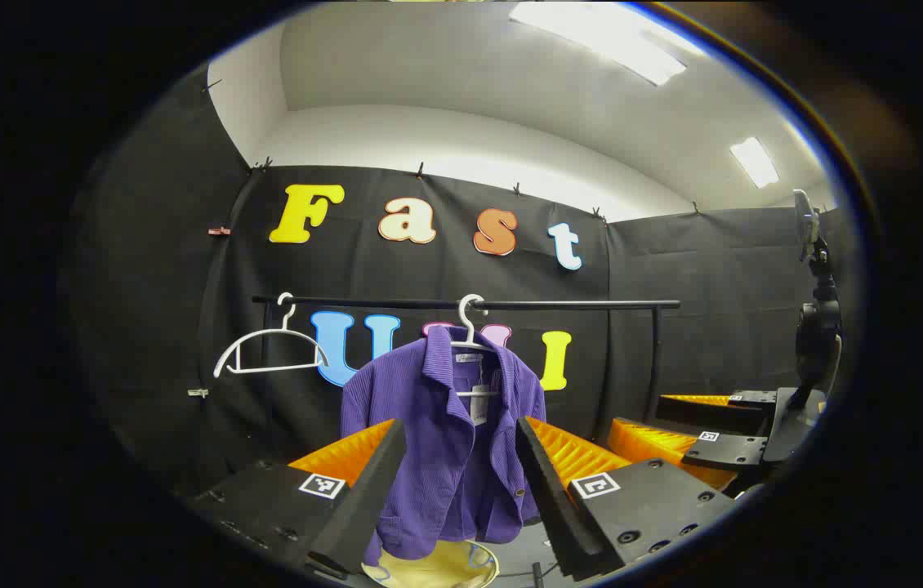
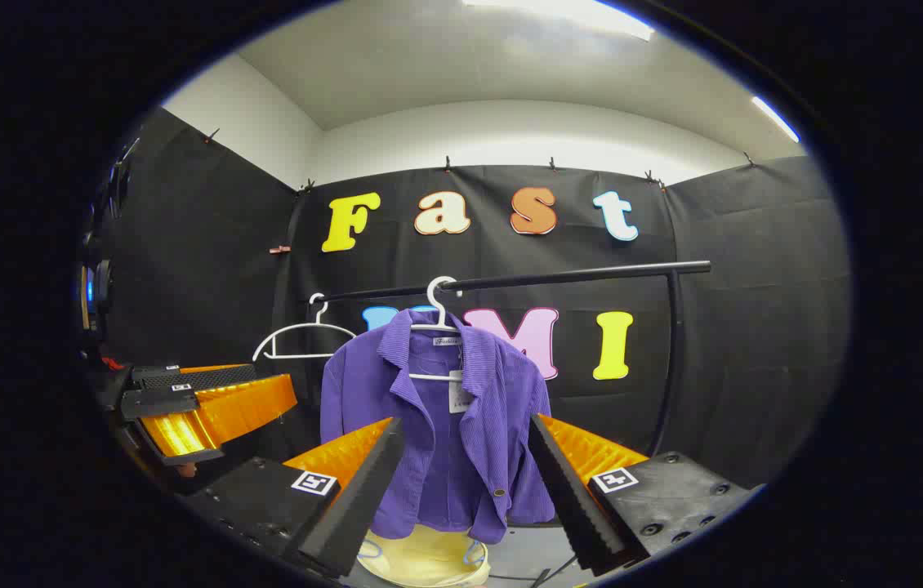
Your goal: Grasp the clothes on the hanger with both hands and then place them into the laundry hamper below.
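Rail (image 1: 559,305) carries the purple jacket (image 1: 449,441) on a white hanger (image 1: 474,343), directly over the hamper (image 1: 437,565) — a straight drop. We hold left gripper (image 1: 461,482) and right gripper (image 2: 465,490) short, jaws spread wide, touching nothing.

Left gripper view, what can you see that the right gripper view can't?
Left gripper view's extra: a dark stand at the right edge, with the right gripper open beside it. Right gripper view's extra: the left gripper open at the left, and a blue light behind it. Both share the purple jacket on its white hanger, the empty hanger, the black rail and the cream hamper below.
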Demonstrator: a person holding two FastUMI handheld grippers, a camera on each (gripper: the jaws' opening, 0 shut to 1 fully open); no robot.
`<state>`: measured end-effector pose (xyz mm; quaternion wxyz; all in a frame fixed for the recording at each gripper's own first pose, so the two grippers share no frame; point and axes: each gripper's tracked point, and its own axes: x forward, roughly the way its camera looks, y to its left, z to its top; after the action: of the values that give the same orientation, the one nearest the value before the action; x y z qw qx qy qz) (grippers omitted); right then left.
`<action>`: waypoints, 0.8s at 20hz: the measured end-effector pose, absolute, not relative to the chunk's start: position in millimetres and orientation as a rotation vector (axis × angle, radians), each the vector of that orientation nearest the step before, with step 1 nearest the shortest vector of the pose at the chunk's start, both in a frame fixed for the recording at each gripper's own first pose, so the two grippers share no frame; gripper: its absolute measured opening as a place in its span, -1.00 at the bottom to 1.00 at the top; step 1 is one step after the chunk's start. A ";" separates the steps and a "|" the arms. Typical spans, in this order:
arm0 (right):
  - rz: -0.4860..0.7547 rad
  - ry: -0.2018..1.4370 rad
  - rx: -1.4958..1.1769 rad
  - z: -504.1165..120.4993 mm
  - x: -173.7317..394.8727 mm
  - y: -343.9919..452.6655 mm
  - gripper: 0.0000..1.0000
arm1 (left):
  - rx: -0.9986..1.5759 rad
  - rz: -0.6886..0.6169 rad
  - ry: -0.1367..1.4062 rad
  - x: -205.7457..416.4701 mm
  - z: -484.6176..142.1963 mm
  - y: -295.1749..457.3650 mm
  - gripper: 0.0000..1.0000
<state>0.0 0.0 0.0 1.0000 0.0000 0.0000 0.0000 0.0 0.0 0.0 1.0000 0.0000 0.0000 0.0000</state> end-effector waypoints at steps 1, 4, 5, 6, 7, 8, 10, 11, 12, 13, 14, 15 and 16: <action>-0.005 -0.003 -0.002 0.4 0.2 -0.1 0.94 | -0.006 0.004 0.001 -0.3 0.3 1.7 0.70; -0.006 -0.007 0.004 1.5 -0.3 0.1 0.99 | -0.030 0.011 0.015 1.3 -2.9 5.1 0.70; -0.005 -0.002 0.005 -0.3 -0.1 0.1 0.99 | -0.036 0.018 0.014 1.2 -1.7 8.4 0.70; -0.005 0.007 0.004 -3.5 -0.5 -1.0 0.94 | -0.040 0.024 0.013 1.4 -1.4 11.9 0.70; -0.004 0.015 0.003 -5.4 -0.7 -0.8 0.94 | -0.041 0.024 0.015 1.1 -0.5 12.4 0.70; -0.006 0.017 0.002 -5.2 -0.9 -0.1 0.90 | -0.042 0.023 0.016 0.4 -2.2 12.0 0.68; -0.009 0.011 0.003 -2.5 -2.8 0.8 0.94 | -0.043 0.021 0.015 -1.1 -0.8 13.1 0.65; -0.009 0.007 0.000 -1.3 -4.3 1.8 0.94 | -0.045 0.019 0.014 -1.7 0.0 12.6 0.65; -0.011 0.006 -0.004 -1.0 -5.6 2.2 0.94 | -0.049 0.014 0.016 -2.1 -0.9 11.7 0.65; -0.010 0.005 -0.007 -0.6 -6.7 3.1 0.99 | -0.053 0.009 0.018 -2.8 -0.9 10.6 0.65; -0.009 0.004 -0.007 -0.2 -7.7 4.4 0.94 | -0.056 0.005 0.019 -4.1 -1.2 11.0 0.65; -0.010 0.003 -0.008 0.9 -8.4 5.4 0.94 | -0.057 0.002 0.018 -4.5 0.0 10.5 0.65; -0.012 0.001 -0.009 1.7 -9.0 5.9 0.90 | -0.057 -0.001 0.017 -5.2 0.0 10.7 0.65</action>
<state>-9.0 5.9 1.7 1.0000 -0.0044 0.0005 -0.0060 -5.2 10.7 0.0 0.9996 -0.0283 0.0083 -0.0005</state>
